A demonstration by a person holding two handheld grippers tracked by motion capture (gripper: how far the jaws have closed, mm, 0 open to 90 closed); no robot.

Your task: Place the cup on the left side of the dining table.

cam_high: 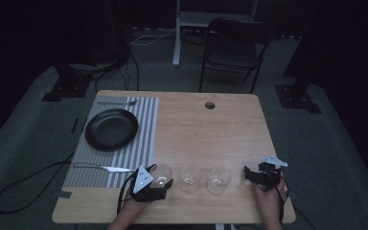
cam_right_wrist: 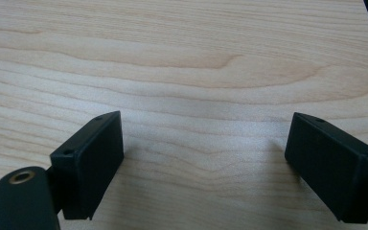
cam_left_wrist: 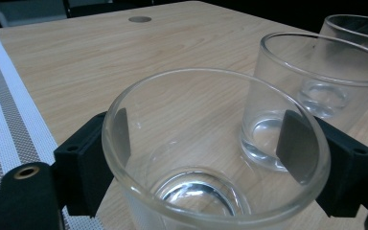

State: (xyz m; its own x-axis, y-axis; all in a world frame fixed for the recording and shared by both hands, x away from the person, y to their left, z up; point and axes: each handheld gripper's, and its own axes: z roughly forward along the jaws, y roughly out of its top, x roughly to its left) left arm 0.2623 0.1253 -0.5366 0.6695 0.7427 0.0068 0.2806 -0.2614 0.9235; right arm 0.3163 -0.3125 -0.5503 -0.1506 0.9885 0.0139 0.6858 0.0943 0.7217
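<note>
Clearly, left fingers [cam_left_wrist: 211, 143] pinch a clear empty glass [cam_left_wrist: 211, 158]; right fingers [cam_right_wrist: 206, 158] spread.

Room around me dim, edges near black. Grey carpet floor [cam_high: 38, 139], black cables [cam_high: 24, 184] snaking across it. Light wood counter [cam_high: 206, 129] before me, round cable hole [cam_high: 210, 105] near far edge. Beyond it: black folding chair [cam_high: 232, 48], white desk leg [cam_high: 177, 33], dark stand bases [cam_high: 64, 88] either side.
</note>
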